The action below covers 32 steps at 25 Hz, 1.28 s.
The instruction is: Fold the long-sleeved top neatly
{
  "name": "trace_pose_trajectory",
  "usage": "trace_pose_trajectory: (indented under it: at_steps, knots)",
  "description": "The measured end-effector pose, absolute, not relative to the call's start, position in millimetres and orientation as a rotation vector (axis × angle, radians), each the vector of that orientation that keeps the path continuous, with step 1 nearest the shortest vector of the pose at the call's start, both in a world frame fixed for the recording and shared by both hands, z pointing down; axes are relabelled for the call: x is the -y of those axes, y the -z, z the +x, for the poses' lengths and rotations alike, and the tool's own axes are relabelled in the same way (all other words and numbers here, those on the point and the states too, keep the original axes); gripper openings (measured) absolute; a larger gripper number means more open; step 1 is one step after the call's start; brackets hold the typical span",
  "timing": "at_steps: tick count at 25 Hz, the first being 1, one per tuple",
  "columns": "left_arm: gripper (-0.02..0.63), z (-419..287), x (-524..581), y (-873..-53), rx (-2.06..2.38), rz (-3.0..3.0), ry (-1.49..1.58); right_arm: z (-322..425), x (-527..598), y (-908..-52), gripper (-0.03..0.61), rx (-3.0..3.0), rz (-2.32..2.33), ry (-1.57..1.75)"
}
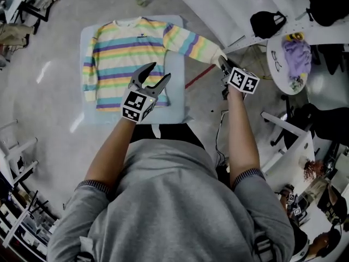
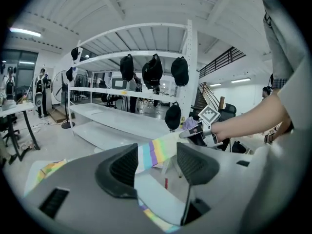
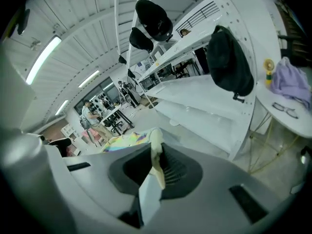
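The top [image 1: 128,53] lies flat on a mat [image 1: 89,37] under and beyond the left tongs [image 1: 158,72], which hang released; the right tongs [image 1: 222,63] clench the cuff [image 1: 214,52], holding the sleeve out sideways; likely the sleeve fold; next, carry the cuff across towards the left tongs.

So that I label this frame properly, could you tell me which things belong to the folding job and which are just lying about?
Part of the job:
striped top
sleeve cuff, held in the shut right gripper
left gripper, open above the top
blue mat under the top

Lying about:
black bag
round table
purple cloth
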<state>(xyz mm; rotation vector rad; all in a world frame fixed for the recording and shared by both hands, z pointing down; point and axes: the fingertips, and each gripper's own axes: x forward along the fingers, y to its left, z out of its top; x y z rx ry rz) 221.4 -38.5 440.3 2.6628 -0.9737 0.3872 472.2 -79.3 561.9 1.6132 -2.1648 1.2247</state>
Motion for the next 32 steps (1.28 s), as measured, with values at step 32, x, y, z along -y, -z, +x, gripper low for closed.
trace_pose_trajectory:
  at_steps: [32]
  knots:
    - [0.275,157,149,-394,1.007,2.752,-0.352,377,168,-484,0.041,1.999,1.665,-1.016]
